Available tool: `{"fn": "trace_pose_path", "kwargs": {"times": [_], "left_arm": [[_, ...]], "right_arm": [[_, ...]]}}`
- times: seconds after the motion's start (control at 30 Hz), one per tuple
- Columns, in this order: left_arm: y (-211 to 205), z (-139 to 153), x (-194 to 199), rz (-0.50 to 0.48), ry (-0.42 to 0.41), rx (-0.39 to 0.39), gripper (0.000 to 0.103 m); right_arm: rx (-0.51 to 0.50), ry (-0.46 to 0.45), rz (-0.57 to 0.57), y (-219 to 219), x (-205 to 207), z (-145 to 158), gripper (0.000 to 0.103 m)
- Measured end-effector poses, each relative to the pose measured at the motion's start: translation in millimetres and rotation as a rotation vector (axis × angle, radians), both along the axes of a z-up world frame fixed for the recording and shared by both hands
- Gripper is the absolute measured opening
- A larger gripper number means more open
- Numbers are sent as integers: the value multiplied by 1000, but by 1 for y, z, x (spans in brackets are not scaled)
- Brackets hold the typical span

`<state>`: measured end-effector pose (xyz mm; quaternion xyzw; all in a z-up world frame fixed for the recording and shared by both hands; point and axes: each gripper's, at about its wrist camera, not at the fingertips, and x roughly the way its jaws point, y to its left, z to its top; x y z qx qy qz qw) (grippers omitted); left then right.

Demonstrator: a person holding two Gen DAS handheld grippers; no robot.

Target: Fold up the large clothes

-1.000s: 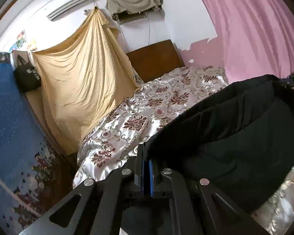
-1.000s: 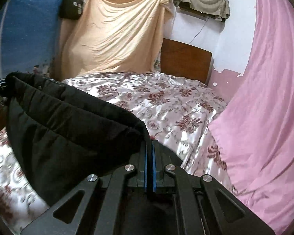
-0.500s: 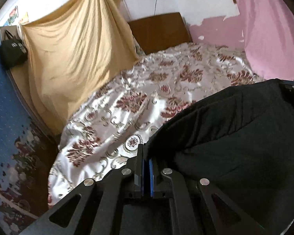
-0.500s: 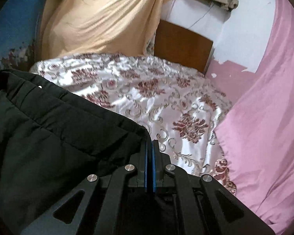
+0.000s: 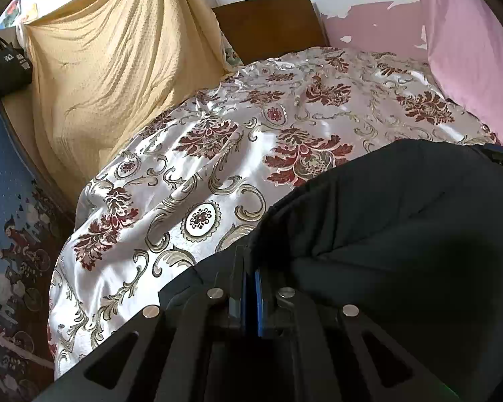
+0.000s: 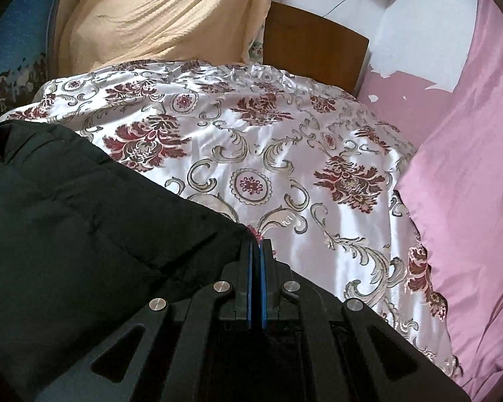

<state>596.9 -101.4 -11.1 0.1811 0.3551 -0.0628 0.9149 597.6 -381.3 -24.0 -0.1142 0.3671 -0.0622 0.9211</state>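
Left gripper: we find it clamped on an edge of the black padded garment.
Right gripper: clamped on the opposite edge.
Garment: we see it slung between both, over the floral satin bedspread.

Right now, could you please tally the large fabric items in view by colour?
Black: 1, the garment held by both grippers
Yellow: 1, hanging sheet
Pink: 1, hanging sheet
White-and-maroon floral: 1, bedspread
Total: 4
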Motion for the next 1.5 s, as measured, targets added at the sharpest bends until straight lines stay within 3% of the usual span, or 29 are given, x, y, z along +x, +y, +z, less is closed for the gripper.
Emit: {"fn": "trace_pose_path", "kwargs": {"times": [0.13,0.23,0.33,0.37,0.4,0.43,0.47,0.53,0.6,0.67,0.73,0.83,0.93,1.1,1.23,1.33,1.4,1.5], "left_arm": [[5,5,2,5,25,-54,8],[15,13,0,22,32,-122,18],[21,23,-9,18,17,-188,57],[22,28,-14,17,-1,-202,74],[22,35,-23,21,-37,-213,85],[23,40,-28,25,-60,-215,88],[22,45,-34,27,-79,-219,90],[22,53,-46,23,-93,-240,91],[21,54,-65,0,-101,-287,96],[18,49,-85,-29,-108,-343,100],[14,37,-107,-59,-115,-398,101],[1,14,-121,-77,-101,-432,101],[-16,-4,-112,-66,-87,-377,102],[-26,4,-75,39,-140,-266,102],[-11,-2,-26,151,-73,-224,103],[13,-16,-6,202,-10,-290,103],[24,-23,-1,204,6,-356,103],[25,-34,6,202,24,-379,103]], "right_arm": [[0,-7,-2,0,-5,0,3],[25,-27,4,-5,-13,8,5],[72,-41,-2,-13,-21,19,8],[89,-50,-7,-16,-25,23,10],[100,-55,-8,-18,-28,26,13],[122,-69,-8,-21,-34,34,23],[138,-80,-6,-23,-40,40,38],[171,-114,0,-24,-55,51,55],[206,-136,15,-23,-70,59,59],[252,-155,52,-15,-92,64,74],[288,-185,88,-4,-115,59,82],[318,-215,128,16,-140,40,83],[257,-212,131,35,-141,19,84],[118,-188,95,42,-103,8,84],[65,-141,35,23,-64,10,84],[76,-86,-10,0,-42,2,84],[164,-47,-28,-20,-30,-7,84],[258,-21,-22,-34,-23,-22,87]]}}
